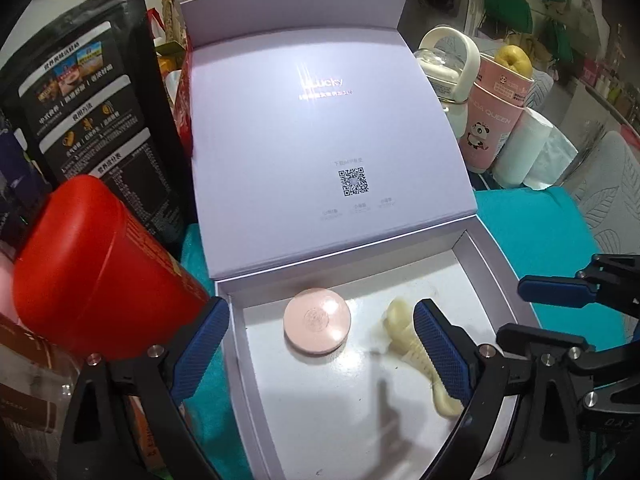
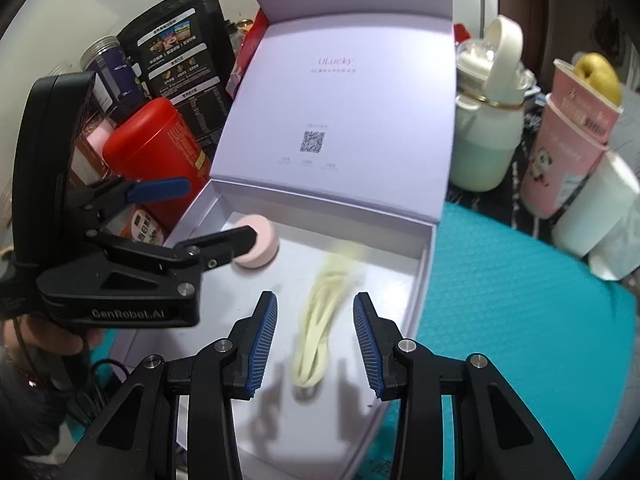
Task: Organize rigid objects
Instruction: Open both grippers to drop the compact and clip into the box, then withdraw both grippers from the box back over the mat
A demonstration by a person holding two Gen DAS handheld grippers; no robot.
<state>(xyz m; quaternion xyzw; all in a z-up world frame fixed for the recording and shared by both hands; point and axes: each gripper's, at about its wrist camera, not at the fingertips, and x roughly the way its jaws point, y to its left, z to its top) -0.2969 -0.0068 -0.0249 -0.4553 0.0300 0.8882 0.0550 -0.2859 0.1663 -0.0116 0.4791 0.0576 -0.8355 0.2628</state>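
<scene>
Right gripper point(image 2: 315, 340): jaws apart, nothing pinched. The cream comb point(image 2: 320, 320) lies flat on the box floor in the gap between the pads, touching neither. Its outline is smeared in this view, so its exact pose is uncertain.

Left gripper point(image 1: 320, 344): jaws spread wide, empty, poised above the near end of the same tray. The pink round compact point(image 1: 317, 319) rests on the floor between its pads, not touched.

Both items sit inside the lavender gift box point(image 2: 426, 256), compact toward the left wall, comb just beside it at centre. Judgement: these two count as stowed; the box serves as the collecting bin.

Lid point(image 1: 320, 128) stands propped open against the clutter behind, keeping the tray reachable from above.

Further back: red canister point(image 1: 100, 264), black pouch point(image 1: 88, 100), pink panda cup point(image 2: 568, 152), paper roll point(image 2: 596, 208), all on or beside the teal mat point(image 2: 520, 300).
</scene>
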